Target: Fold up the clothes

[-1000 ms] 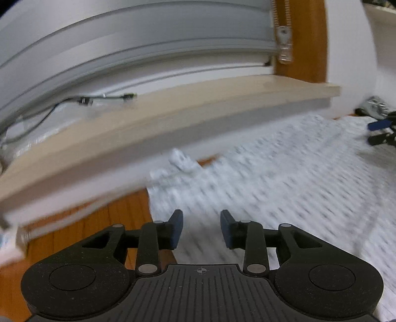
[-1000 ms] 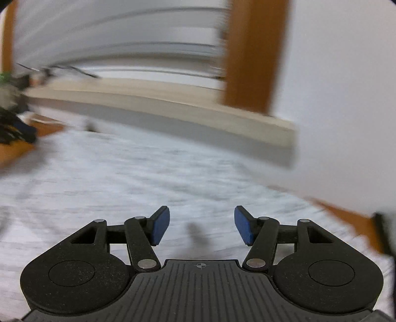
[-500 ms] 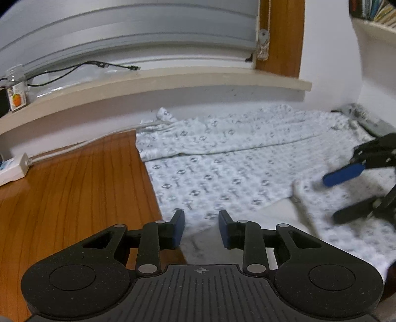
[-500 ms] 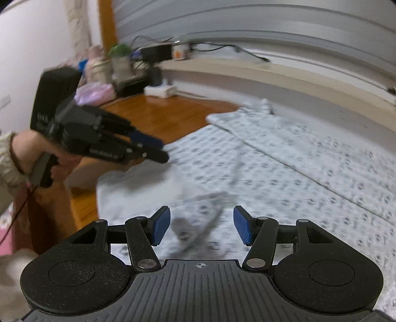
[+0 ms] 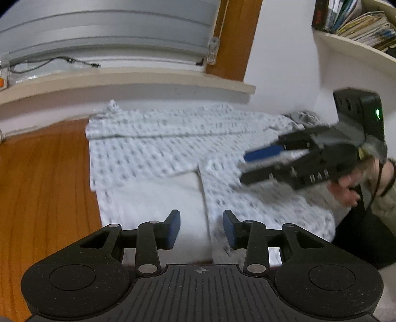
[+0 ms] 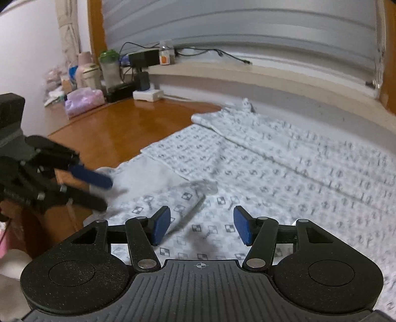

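A white garment with a small grey print [image 5: 153,148] lies spread on the wooden table [image 5: 44,188]. Its plain white inside [image 5: 153,200] shows near the front left, and a printed flap [image 6: 173,203] is folded over beside it. My left gripper [image 5: 201,230] hovers over the seam between the plain part and the flap. Its jaws are opening, with nothing pinched between them. My right gripper [image 6: 201,228] stands open just above the printed cloth, empty. Each gripper shows in the other's view: the right gripper [image 5: 264,161] held by a hand [image 5: 346,190], and the left gripper [image 6: 91,188].
A beige window sill [image 5: 148,76] with cables runs behind the garment. Bottles [image 6: 109,67], a purple pouch [image 6: 84,101] and a white power strip [image 6: 148,95] crowd the table's far left corner. A bookshelf [image 5: 358,22] stands at the right. Bare wood lies left of the garment.
The left gripper has pulled back from the sill to the garment's near edge and its jaws stand a little wider. The right gripper has swung left and now hovers closer to the left one.
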`<state>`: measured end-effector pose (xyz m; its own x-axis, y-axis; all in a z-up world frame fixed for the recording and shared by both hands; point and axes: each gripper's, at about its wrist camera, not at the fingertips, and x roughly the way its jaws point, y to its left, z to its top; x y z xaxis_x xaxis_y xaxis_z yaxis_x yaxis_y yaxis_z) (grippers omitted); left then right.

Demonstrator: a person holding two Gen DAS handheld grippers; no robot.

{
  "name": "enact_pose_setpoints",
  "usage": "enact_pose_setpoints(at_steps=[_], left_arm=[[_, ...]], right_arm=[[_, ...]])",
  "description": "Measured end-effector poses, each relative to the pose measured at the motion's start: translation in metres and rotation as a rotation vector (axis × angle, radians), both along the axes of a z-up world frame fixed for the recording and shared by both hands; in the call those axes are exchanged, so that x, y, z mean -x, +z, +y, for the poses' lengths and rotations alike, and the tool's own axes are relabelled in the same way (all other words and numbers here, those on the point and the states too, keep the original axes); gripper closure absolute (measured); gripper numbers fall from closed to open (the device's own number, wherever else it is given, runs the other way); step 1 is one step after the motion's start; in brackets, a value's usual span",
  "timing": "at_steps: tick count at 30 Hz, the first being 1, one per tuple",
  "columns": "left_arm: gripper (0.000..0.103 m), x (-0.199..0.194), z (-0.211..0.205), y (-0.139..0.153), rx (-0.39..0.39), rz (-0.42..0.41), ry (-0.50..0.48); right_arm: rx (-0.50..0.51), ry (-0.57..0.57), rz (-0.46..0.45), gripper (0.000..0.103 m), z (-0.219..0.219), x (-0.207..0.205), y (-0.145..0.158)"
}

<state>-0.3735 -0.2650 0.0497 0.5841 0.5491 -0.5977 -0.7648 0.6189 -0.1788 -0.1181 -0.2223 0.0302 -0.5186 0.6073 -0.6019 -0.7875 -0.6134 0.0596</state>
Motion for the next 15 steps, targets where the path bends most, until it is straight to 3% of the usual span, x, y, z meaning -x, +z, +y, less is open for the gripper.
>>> enact_pose_setpoints(at_steps=[3, 5, 7, 15], left_arm=[[0.072, -0.002, -0.001, -0.006, 0.02, 0.004, -0.025], [0.084, -0.003, -0.004, -0.007, 0.026, 0.001, -0.037], [0.101, -0.005, -0.008, -0.006, 0.012, 0.009, -0.063], [0.102, 0.016, 0.004, 0.044, -0.111, -0.03, -0.039]], right_arm=[[0.067, 0.047, 0.074, 0.046, 0.002, 0.004, 0.004], [0.067, 0.067, 0.071, 0.046, -0.001, 0.011, 0.006], [0.054, 0.085, 0.052, 0.046, -0.005, 0.019, 0.006], [0.035, 0.153, 0.035, 0.046, -0.015, 0.029, 0.016]])
